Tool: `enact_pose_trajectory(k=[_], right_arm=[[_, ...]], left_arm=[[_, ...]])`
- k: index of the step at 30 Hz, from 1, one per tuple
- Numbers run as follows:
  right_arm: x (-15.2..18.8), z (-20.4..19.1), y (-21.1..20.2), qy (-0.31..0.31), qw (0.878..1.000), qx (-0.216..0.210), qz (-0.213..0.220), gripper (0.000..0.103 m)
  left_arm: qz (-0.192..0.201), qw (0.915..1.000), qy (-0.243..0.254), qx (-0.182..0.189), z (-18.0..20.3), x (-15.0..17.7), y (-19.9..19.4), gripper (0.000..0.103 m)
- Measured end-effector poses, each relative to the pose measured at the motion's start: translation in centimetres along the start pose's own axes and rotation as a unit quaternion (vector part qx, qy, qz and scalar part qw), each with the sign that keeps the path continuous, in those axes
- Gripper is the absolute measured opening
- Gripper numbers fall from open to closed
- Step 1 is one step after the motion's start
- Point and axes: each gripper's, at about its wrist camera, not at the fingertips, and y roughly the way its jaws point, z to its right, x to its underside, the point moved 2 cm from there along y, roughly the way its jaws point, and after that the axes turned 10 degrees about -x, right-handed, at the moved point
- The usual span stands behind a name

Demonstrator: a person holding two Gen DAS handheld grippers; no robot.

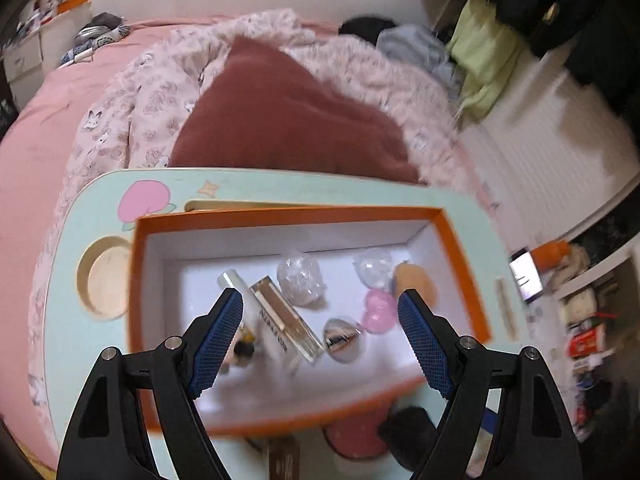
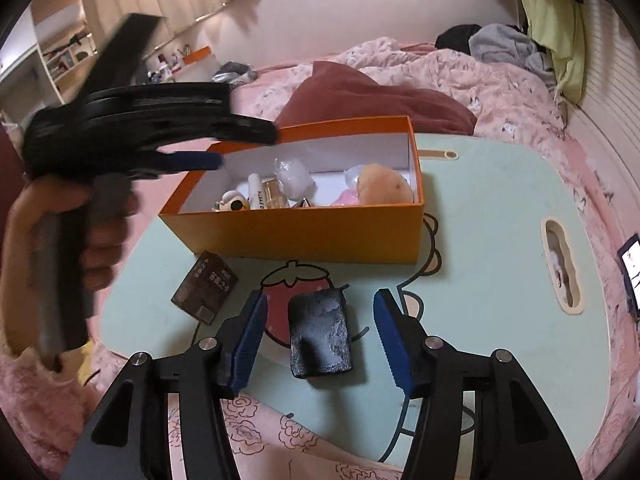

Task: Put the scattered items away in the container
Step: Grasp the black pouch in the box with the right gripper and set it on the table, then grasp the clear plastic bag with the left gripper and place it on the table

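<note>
An orange box (image 2: 304, 232) with a white inside stands on the mint bed table (image 2: 492, 240). It holds several items: a clear lip-gloss tube (image 1: 286, 316), crinkled clear wraps (image 1: 300, 278), a pink piece (image 1: 378, 312), a silver cap (image 1: 340, 338) and an orange plush (image 2: 384, 188). My left gripper (image 1: 320, 340) is open and empty above the box; it also shows in the right wrist view (image 2: 240, 146). My right gripper (image 2: 318, 338) is open, its fingers on either side of a black pouch (image 2: 320, 334) that lies on the table. A small dark carton (image 2: 206, 292) lies left of the pouch.
The table stands on a bed with a pink quilt (image 2: 480, 88) and a maroon cushion (image 1: 288, 116). Clothes (image 2: 504, 46) are piled at the far side. A lit phone (image 1: 526, 276) lies right of the table. The table has a round cup hole (image 1: 106, 276).
</note>
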Motion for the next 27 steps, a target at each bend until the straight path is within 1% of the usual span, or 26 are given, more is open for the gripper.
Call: enact_pose_trajectory(k=[1,2,3,4,6,7,8,9,10,12,15,18,20,22,23,25,27], right_arm=[[0.1,0.2,-0.1,0.002,1.0,-0.001,-0.001,0.055],[0.2,0.3,0.0,0.004,1.0,-0.003,-0.004,0.055],[0.3,0.4,0.2,0.005,1.0,-0.004,-0.006,0.055],[0.3,0.5,0.3,0.005,1.0,-0.005,-0.008,0.055],[0.5,0.8,0.4,0.008,1.0,-0.008,-0.012,0.055],[0.7,0.8,0.5,0.011,1.0,-0.01,-0.014,0.055],[0.8,0.8,0.6,0.015,1.0,-0.012,-0.015,0.055],[0.9,0.9,0.6,0.018,1.0,-0.014,-0.016,0.055],[1.0,0.9,0.5,0.019,1.0,-0.015,-0.016,0.055],[1.0,1.1,0.4,0.021,1.0,-0.015,-0.015,0.055],[1.1,1.3,0.4,0.022,1.0,-0.01,-0.014,0.055],[1.2,1.4,0.7,0.026,1.0,-0.006,-0.016,0.055],[1.2,1.3,0.9,0.025,1.0,0.0,-0.017,0.055],[1.3,1.3,0.9,0.024,1.0,0.009,-0.016,0.055],[1.3,1.3,0.8,0.025,1.0,0.011,-0.014,0.055],[1.2,1.5,0.8,0.028,0.999,0.012,-0.012,0.055],[1.2,1.7,0.8,0.034,0.999,0.011,-0.011,0.055]], left_arm=[[-0.003,0.9999,0.003,-0.014,0.3,-0.2,0.8,0.079],[-0.004,0.9997,0.005,-0.022,0.6,-0.4,1.4,0.074],[-0.007,0.9997,0.008,-0.024,0.8,-0.6,1.9,0.067],[-0.013,0.9995,0.012,-0.024,1.1,-0.7,2.4,0.064],[-0.026,0.9991,0.024,-0.024,1.6,-0.9,3.4,0.053],[-0.03,0.9986,0.031,-0.031,1.9,-1.0,3.9,0.051],[-0.031,0.9981,0.035,-0.04,2.0,-1.0,4.3,0.043],[-0.032,0.9978,0.036,-0.044,2.1,-0.9,4.7,0.032],[-0.034,0.9977,0.038,-0.045,2.2,-0.9,5.0,0.028],[-0.028,0.998,0.039,-0.041,2.0,-0.8,4.9,0.028],[-0.002,0.9989,0.032,-0.034,1.4,-0.7,3.3,0.027],[0.031,0.9993,0.021,0.008,0.8,-0.4,-0.3,0.027],[0.06,0.9976,0.026,0.023,0.4,0.5,-3.1,0.027],[0.091,0.9947,0.038,0.027,0.2,2.1,-5.9,0.028],[0.099,0.9936,0.045,0.03,0.2,3.1,-6.9,0.028],[0.101,0.9921,0.06,0.043,0.3,5.4,-8.3,0.028],[0.089,0.9916,0.074,0.057,0.6,7.5,-8.6,0.028]])
